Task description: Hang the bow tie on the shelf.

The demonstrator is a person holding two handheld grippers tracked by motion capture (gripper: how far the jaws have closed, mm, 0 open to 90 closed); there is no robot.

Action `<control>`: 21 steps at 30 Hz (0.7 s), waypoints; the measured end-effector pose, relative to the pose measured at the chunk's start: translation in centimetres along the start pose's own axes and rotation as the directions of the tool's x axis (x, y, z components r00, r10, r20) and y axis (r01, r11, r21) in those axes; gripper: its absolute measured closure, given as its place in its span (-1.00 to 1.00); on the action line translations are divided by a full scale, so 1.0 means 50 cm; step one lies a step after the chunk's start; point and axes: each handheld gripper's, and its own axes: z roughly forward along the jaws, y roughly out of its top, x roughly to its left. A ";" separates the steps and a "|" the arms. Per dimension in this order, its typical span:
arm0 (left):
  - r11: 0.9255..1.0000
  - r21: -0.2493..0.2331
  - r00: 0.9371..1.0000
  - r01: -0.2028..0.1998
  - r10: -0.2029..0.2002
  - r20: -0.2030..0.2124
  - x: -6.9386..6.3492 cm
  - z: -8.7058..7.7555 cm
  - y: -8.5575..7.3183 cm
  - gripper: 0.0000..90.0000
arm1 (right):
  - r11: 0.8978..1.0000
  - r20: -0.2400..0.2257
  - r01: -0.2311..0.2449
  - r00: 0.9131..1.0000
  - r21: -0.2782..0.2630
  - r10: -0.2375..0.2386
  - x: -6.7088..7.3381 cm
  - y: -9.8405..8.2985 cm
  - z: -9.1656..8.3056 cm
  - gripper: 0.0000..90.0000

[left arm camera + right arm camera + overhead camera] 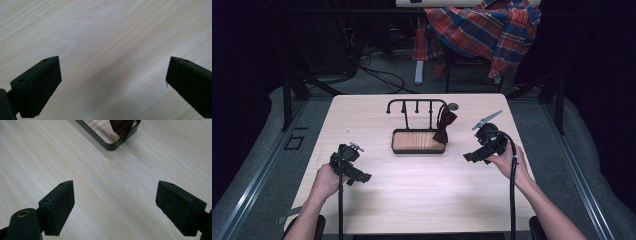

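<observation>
A black hook stand [417, 106] rises from a wood-floored tray [418, 141] at the table's middle. A dark red bow tie [444, 125] hangs from the stand's right end, its lower tip reaching the tray's right corner [122, 127]. My left gripper [362, 177] is held low over the table at the left front, open, with bare wood between its pads [45, 85]. My right gripper [471, 156] is right of the tray, open, pointing toward the tray corner [111, 145] with nothing between its pads [60, 205].
The light wood table [422, 195] has free room in front of the tray. Behind the table a chair draped with a red and blue plaid shirt [482, 30] stands on the floor among cables. Dark surroundings flank both table sides.
</observation>
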 end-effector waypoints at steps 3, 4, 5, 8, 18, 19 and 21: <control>1.000 0.000 1.000 -0.002 0.002 0.000 -0.001 0.000 0.000 -1.00 | 1.000 -0.008 0.001 1.000 0.022 0.000 0.004 -0.016 0.008 -0.66; 1.000 -0.001 1.000 -0.002 0.002 0.000 -0.001 0.000 0.000 -1.00 | 0.999 -0.014 0.009 1.000 0.033 -0.008 0.006 -0.023 0.011 -0.66; 1.000 -0.001 1.000 -0.001 0.001 -0.002 -0.001 0.000 0.000 -1.00 | 0.999 -0.012 0.012 1.000 0.037 -0.012 0.009 -0.028 0.014 -0.66; 1.000 0.000 1.000 -0.001 0.001 -0.003 -0.001 0.000 0.000 -1.00 | 0.998 -0.017 0.025 1.000 0.060 -0.024 0.017 -0.040 0.021 -0.66; 1.000 0.007 1.000 -0.012 0.012 0.000 -0.004 0.001 0.002 -1.00 | 0.989 -0.047 0.072 0.997 0.133 -0.066 0.041 -0.078 0.053 -0.69; 1.000 0.008 1.000 -0.015 0.015 0.001 -0.004 0.001 0.002 -1.00 | 0.987 -0.053 0.074 0.996 0.140 -0.067 0.044 -0.081 0.057 -0.70; 1.000 0.012 1.000 -0.021 0.021 0.001 -0.005 0.002 0.002 -1.00 | 0.982 -0.057 0.093 0.995 0.164 -0.084 0.050 -0.087 0.066 -0.71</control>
